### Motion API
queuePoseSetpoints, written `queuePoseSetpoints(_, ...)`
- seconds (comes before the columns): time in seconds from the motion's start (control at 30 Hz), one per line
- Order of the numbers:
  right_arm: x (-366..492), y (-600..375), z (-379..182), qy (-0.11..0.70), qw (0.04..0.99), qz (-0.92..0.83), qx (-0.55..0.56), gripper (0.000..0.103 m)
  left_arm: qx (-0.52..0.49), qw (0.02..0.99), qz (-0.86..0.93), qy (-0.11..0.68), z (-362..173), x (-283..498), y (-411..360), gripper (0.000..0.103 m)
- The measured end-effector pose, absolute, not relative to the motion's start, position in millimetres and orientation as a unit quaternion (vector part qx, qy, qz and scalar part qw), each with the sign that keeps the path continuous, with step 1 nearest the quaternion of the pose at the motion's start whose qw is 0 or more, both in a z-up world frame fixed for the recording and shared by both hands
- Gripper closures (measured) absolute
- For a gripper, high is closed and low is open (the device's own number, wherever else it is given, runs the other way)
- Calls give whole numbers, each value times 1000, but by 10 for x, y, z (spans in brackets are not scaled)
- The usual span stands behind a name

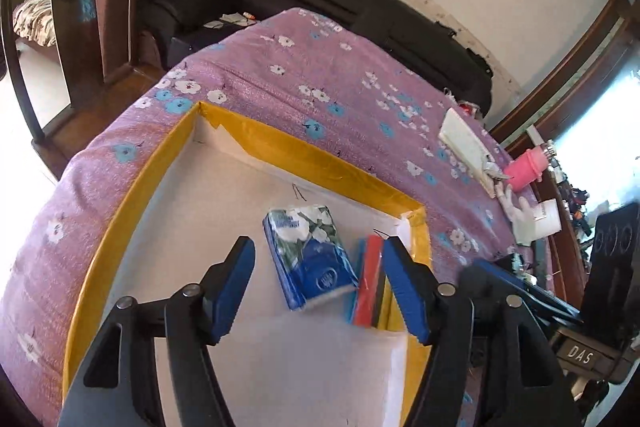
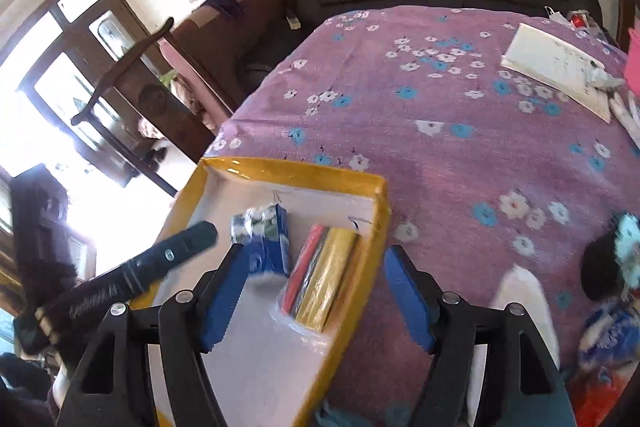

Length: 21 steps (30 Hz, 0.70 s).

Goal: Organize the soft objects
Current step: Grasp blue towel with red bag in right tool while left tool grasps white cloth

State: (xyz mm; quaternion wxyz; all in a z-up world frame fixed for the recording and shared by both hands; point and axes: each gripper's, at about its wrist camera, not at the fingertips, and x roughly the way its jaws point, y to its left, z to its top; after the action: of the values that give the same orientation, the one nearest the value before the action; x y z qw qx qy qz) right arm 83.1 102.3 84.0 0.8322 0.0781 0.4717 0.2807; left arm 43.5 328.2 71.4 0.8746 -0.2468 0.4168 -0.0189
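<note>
A shallow white box with yellow taped walls [image 1: 304, 151] [image 2: 296, 169] lies on a purple flowered cloth. Inside it lie a blue and white tissue pack [image 1: 310, 259] [image 2: 266, 247] and a wrapped stack of red, black and yellow sponges [image 1: 370, 283] [image 2: 320, 275] against the right wall. My left gripper [image 1: 320, 291] is open and empty above the box, over both items. My right gripper [image 2: 316, 299] is open and empty above the box's right wall. The left gripper's black arm [image 2: 168, 255] shows in the right wrist view.
On the cloth's far right lie a white booklet [image 1: 468, 147] [image 2: 560, 75], a white glove [image 1: 518, 211] and a pink container [image 1: 528, 169]. More soft items, black, blue and orange [image 2: 612, 291], lie at the right. A black sofa [image 1: 340, 3] and wooden furniture stand behind.
</note>
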Motion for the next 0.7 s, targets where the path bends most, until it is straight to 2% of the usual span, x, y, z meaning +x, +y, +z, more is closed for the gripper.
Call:
queuePoseSetpoints(0.17,310,752,774,486,811,321,55,29,-257,880,-40,396,870,122,3249,37)
queuePoseSetpoints(0.27,60,793,638,490,806,332,6,36,-261,884,-49,385,949,-81,3178,36)
queuePoseSetpoints(0.33,-23,872,512,492,807,326,-36,50,-257,886,-56,383,1002,-180,3098,36)
queuePoseSetpoints(0.47,-27,937,235,502,802,317,-64,69,-228,896,-68,375,1154,-324,2865,36)
queuePoseSetpoints(0.7,-199,612,168,499,813,297,-46,74,-187,894,-98,394,1176,-265,2277,35)
